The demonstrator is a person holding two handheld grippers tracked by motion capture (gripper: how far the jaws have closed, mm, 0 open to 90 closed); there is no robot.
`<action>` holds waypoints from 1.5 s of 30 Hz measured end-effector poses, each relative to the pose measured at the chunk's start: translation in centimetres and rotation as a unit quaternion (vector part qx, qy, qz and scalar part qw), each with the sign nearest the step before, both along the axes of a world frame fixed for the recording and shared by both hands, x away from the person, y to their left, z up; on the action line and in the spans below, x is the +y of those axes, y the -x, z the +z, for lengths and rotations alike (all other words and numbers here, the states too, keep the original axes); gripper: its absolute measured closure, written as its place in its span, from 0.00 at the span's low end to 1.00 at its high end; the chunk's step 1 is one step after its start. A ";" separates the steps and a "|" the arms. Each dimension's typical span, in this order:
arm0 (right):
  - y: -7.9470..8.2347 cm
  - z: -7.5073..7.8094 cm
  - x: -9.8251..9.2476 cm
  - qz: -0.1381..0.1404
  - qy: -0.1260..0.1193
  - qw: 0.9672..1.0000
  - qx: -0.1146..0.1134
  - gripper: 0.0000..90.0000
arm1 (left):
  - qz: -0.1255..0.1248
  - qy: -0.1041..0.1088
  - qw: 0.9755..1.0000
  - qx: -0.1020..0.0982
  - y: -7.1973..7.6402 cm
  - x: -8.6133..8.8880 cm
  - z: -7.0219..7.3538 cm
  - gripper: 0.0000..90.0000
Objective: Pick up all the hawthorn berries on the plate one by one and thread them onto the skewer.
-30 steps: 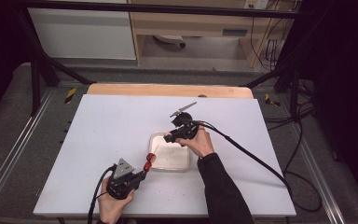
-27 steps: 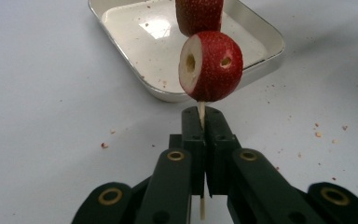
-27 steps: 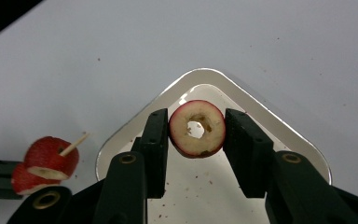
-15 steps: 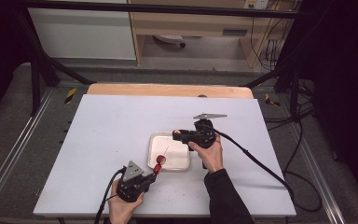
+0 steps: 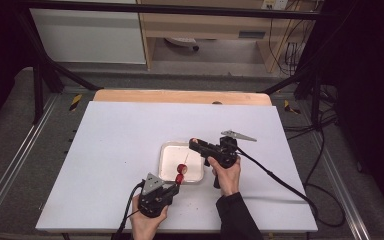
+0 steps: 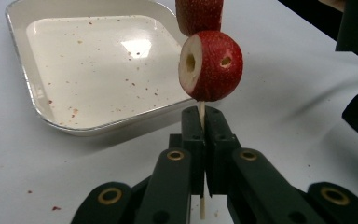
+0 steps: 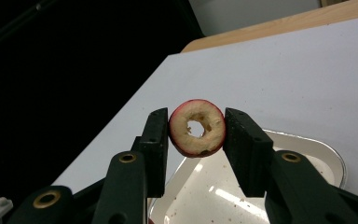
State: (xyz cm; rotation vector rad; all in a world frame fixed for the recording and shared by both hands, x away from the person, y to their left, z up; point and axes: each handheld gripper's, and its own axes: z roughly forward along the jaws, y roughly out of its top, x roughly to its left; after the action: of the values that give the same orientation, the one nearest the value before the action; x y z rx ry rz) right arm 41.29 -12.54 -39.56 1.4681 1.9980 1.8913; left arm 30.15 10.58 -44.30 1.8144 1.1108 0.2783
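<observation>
A thin wooden skewer (image 6: 201,111) stands up from my left gripper (image 6: 204,126), whose jaws are shut on its lower end. Two red cored fruit pieces (image 6: 212,65) are threaded on it, one above the other. In the high view the left gripper (image 5: 172,189) sits near the front edge, and the skewered fruit (image 5: 180,173) hangs over the near rim of the white tray (image 5: 166,150). My right gripper (image 7: 196,133) is shut on a red ring-shaped fruit slice (image 7: 182,137), hole facing the camera. It hovers over the tray's far right corner (image 5: 194,143).
The white tabletop (image 5: 115,145) has a wooden strip (image 5: 180,96) along its far edge. Cables trail from both grippers, the right one (image 5: 280,180) across the table to the right. Red crumbs speckle the tray's floor (image 6: 98,60). Dark frame posts stand beyond the table.
The left gripper has carried the skewer rightward along the tray's near rim. The right hand has moved toward the near right, its gripper turning to point left over the tray.
</observation>
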 end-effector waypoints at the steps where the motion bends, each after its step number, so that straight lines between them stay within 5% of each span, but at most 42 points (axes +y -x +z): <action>1: 0.1 -0.1 -0.1 -0.002 -0.003 1.000 -0.002 0.69 | -0.001 0.005 1.000 0.000 0.0 -0.2 0.0 0.98; 11: 0.7 -0.6 -0.1 -0.027 -0.060 0.998 -0.020 0.69 | 0.013 0.032 0.999 0.002 0.0 -1.5 0.1 0.98; 19: 1.2 -0.8 0.2 -0.036 -0.083 0.996 -0.026 0.69 | 0.020 0.046 0.999 -0.003 -0.4 -2.2 0.4 0.98; 45: 1.6 -1.3 0.6 -0.035 -0.104 0.994 -0.021 0.69 | 0.039 0.073 0.997 -0.001 -0.6 -2.4 0.3 0.98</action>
State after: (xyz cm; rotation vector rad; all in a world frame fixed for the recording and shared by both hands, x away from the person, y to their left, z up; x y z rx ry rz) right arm 39.73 -11.90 -40.84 1.5073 1.7530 2.1367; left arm 30.70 8.21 -43.98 1.6449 1.1717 0.2372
